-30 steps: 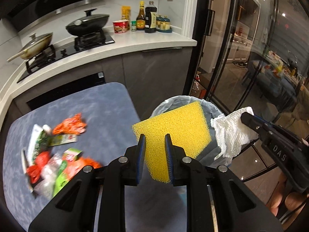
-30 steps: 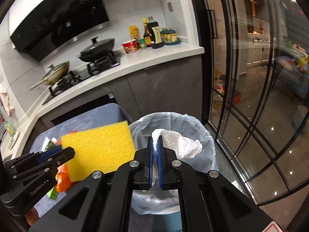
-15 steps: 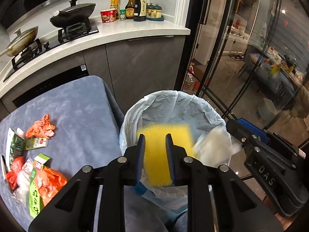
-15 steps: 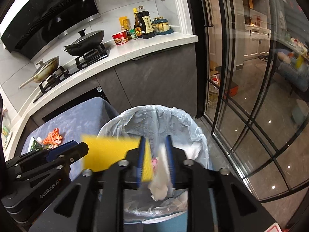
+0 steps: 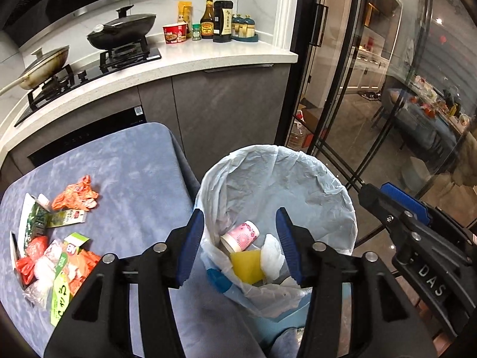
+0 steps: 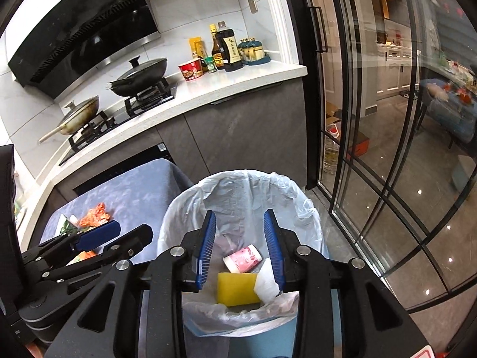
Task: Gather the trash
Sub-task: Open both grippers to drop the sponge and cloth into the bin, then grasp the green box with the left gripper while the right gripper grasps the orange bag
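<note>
A bin with a pale plastic liner [image 5: 328,179] [image 6: 304,205] stands beside the blue-grey table. At its bottom lie a yellow sponge [image 5: 246,265] [image 6: 237,288], a white paper towel [image 5: 272,258] [image 6: 265,283] and a pink patterned cup [image 5: 240,235] [image 6: 243,258]. My left gripper [image 5: 240,238] hangs over the bin, its jaws opening with nothing between them. My right gripper [image 6: 240,241] is also above the bin, jaws opening and empty. Crumpled orange, red and green wrappers [image 5: 53,238] [image 6: 92,216] lie on the table [image 5: 134,173] to the left.
A kitchen counter [image 5: 208,56] with a hob, two pans, sauce bottles and a red noodle cup runs behind the table. Black-framed glass doors [image 5: 357,104] stand to the right of the bin.
Both grippers let go over the bin: the yellow sponge dropped from the left and the white paper towel from the right. Both now lie at the bin's bottom, and the jaws stand wider.
</note>
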